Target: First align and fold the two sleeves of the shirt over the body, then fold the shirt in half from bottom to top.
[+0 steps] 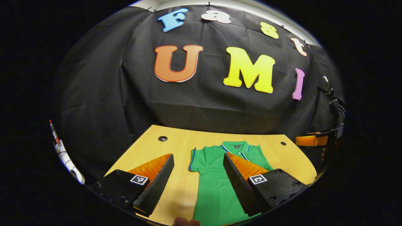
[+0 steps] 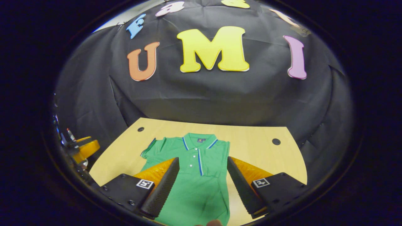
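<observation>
Claws: left claw point(image 1: 198, 171) and right claw point(image 2: 203, 172) are both hovering wide apart, gripping nothing, above the near end of the worktop point(image 1: 176, 141). Item: green polo shirt point(image 2: 194, 175), lying flat and face up on the worktop, collar toward the booth wall, its right-hand sleeve appearing already tucked in, the other sleeve point(image 1: 194, 158) spreading outward. Handling, judged: light, limp, creasing easily, sliding on the smooth wood. Hold: pinching the sleeve hem, then the bottom corners.

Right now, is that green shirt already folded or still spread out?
Partly folded. The green shirt lies flat on the table; one sleeve sticks out, while the opposite side runs straight, apparently tucked in.
</observation>
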`<state>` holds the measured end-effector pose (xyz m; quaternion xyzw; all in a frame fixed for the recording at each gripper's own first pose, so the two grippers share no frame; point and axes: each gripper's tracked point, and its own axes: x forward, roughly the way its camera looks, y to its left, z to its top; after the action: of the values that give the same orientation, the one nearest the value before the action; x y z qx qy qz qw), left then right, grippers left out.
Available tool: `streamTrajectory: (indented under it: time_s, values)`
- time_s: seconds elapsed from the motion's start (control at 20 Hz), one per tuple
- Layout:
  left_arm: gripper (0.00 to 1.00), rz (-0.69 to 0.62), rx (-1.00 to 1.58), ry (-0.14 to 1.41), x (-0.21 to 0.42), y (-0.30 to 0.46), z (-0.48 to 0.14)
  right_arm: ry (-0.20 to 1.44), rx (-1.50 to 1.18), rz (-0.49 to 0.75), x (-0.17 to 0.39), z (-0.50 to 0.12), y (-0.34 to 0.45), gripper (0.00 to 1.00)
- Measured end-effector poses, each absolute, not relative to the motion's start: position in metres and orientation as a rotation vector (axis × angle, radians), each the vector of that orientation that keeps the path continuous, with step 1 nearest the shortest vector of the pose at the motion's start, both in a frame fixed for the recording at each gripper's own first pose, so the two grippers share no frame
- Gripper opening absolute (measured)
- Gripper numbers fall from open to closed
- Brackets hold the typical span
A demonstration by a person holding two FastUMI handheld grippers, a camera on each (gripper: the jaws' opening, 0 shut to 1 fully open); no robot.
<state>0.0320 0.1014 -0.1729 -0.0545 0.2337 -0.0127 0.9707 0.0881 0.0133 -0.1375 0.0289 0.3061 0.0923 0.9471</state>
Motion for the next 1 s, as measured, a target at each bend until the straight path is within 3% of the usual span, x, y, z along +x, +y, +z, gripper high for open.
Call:
streamTrajectory:
  time_s: [0.1,0.25,0.3,0.35,0.4,0.55,0.6,0.85,0.9,1.0]
  values:
    - [1.00,-0.088,-0.149,0.522,0.044,0.096,-0.191,0.604,0.051,0.181,0.071,-0.120,-0.001,0.98]
    - [0.99,-0.181,-0.178,0.609,0.058,0.090,-0.217,0.564,0.035,0.164,0.054,-0.091,-0.023,0.98]
    - [0.98,-0.202,-0.167,0.664,0.060,0.090,-0.230,0.549,0.037,0.146,0.050,-0.084,-0.030,0.94]
    - [0.99,-0.201,-0.159,0.686,0.067,0.093,-0.239,0.536,0.037,0.133,0.044,-0.078,-0.037,0.98]
    - [0.99,-0.204,-0.157,0.699,0.077,0.095,-0.247,0.533,0.025,0.119,0.038,-0.076,-0.044,0.93]
    - [0.99,-0.213,-0.145,0.746,0.103,0.099,-0.267,0.535,0.019,0.093,0.012,-0.079,-0.057,0.98]
    - [0.99,-0.216,-0.147,0.764,0.113,0.099,-0.274,0.544,0.015,0.091,0.003,-0.082,-0.060,0.94]
    - [0.99,-0.246,-0.154,0.879,0.149,0.104,-0.310,0.620,0.030,0.039,-0.037,-0.101,-0.082,0.94]
    - [0.99,-0.245,-0.128,0.898,0.157,0.109,-0.321,0.632,0.038,0.026,-0.040,-0.105,-0.086,0.98]
    - [0.99,-0.234,-0.086,0.929,0.169,0.119,-0.343,0.652,0.053,0.003,-0.047,-0.116,-0.091,0.94]
